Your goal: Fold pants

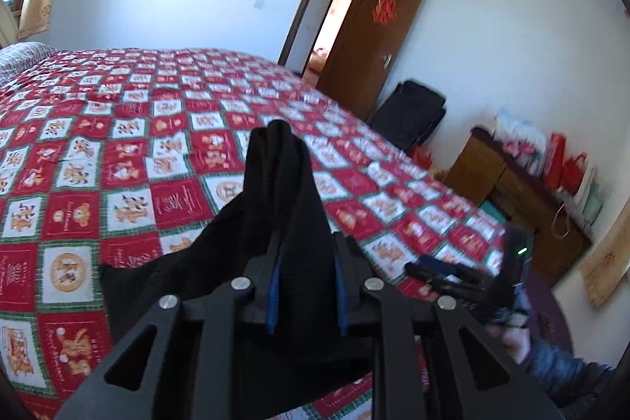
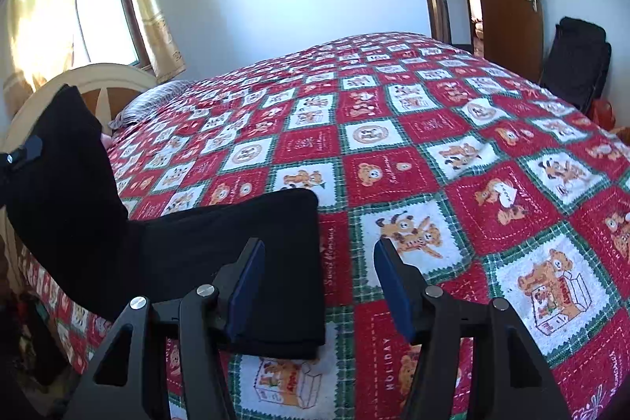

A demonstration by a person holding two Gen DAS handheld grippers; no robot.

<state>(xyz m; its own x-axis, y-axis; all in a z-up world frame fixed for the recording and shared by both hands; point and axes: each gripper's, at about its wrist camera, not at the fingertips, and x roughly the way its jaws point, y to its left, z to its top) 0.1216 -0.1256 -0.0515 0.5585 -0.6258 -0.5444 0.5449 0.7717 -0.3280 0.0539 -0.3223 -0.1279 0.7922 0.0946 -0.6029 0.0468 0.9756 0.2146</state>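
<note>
The black pants (image 2: pixel 220 247) lie near the front edge of the bed, one end flat on the quilt, the other end lifted at the left. My left gripper (image 1: pixel 305 286) is shut on the pants (image 1: pixel 283 184), with cloth bunched up between its fingers and hanging down to the left. It also shows at the left edge of the right wrist view, holding the raised cloth (image 2: pixel 59 152). My right gripper (image 2: pixel 319 286) is open and empty, just above the flat end of the pants. It shows in the left wrist view (image 1: pixel 445 272) at the right, blurred.
A red, white and green patchwork quilt (image 2: pixel 413 144) covers the bed. A striped pillow (image 2: pixel 153 97) and a cream headboard (image 2: pixel 90 77) are at the far left. A black bag (image 1: pixel 409 113), a wooden cabinet (image 1: pixel 512 191) with red bags and an open door (image 1: pixel 378 26) stand beyond the bed.
</note>
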